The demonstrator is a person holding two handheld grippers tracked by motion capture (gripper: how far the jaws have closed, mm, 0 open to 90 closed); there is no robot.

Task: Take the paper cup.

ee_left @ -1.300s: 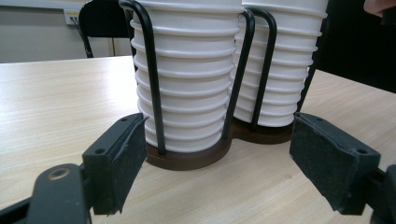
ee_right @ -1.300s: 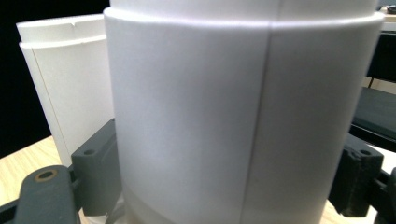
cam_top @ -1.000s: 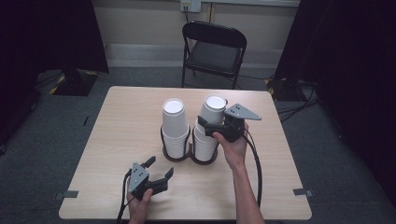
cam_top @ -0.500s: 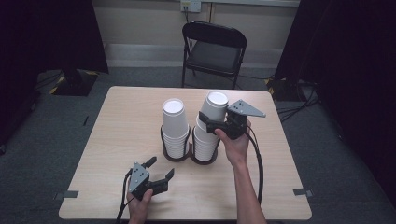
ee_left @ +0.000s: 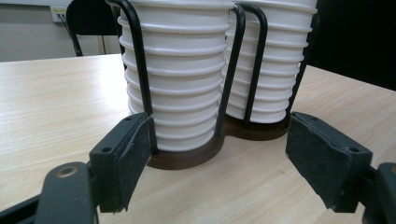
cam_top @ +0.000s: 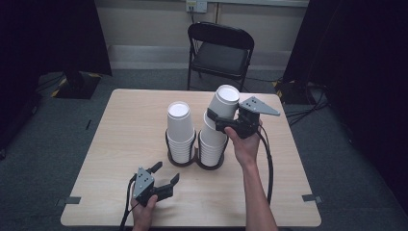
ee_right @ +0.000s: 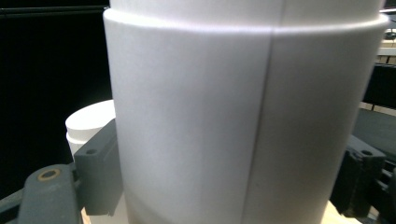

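Two stacks of white paper cups stand in a black wire holder [cam_top: 195, 156] with a brown base [ee_left: 187, 156] at the table's middle. The left stack [cam_top: 181, 130] [ee_left: 182, 70] is upright. My right gripper [cam_top: 217, 120] [ee_right: 229, 182] is shut on the top cup [cam_top: 224, 103] [ee_right: 224, 116] of the right stack [cam_top: 211, 144] [ee_left: 275, 60]; that cup is raised and leans right. My left gripper [cam_top: 166, 173] [ee_left: 210, 172] is open low over the table, in front of the holder, with nothing between its pads.
The light wooden table [cam_top: 288, 192] has bare room on all sides of the holder. A black folding chair [cam_top: 221, 53] stands behind the far edge. The right gripper's cable [cam_top: 267, 163] trails along the forearm. Dark curtains flank the room.
My right gripper has drawn the top cup upward and slightly to the right off the right stack, tilting it. The left gripper has stayed in place.
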